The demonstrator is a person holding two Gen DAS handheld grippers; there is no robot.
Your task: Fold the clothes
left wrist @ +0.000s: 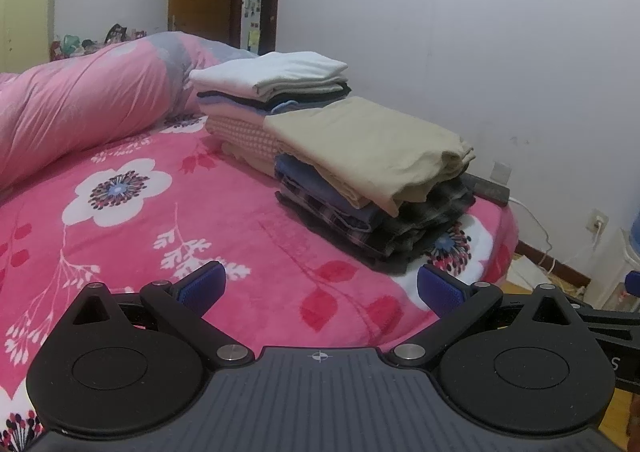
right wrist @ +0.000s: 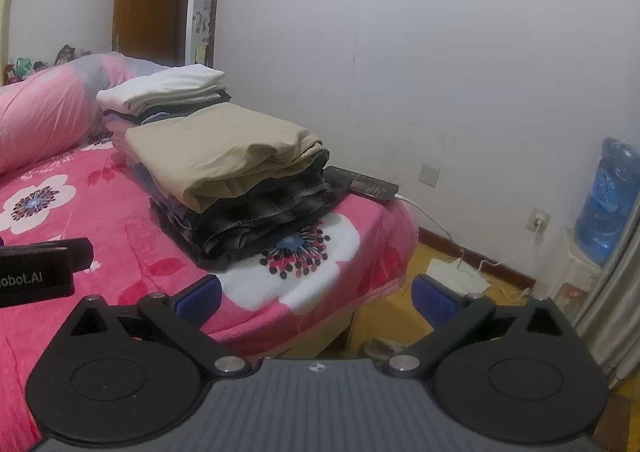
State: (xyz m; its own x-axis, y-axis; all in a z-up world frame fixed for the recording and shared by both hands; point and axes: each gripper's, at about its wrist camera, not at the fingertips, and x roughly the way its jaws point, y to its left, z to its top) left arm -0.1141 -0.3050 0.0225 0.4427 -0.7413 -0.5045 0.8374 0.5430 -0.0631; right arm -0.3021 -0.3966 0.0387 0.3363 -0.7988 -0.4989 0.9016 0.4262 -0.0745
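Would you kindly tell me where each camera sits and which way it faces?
Left wrist: behind the left tool, its blue pads apart, above the pink floral bedspread, facing the beige folded garment.
Right wrist: behind the right tool, pads apart, at the bed's corner, facing the wall and water bottle; the left tool's black body shows.
Shared: both clothes stacks.

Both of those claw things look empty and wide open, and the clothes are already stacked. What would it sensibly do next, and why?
Probably pull both back from the bed to look for another garment. The left gripper and right gripper are open and hold nothing, the folded beige garment lies flat atop the near stack of folded clothes, and no loose clothing shows on the pink floral blanket.
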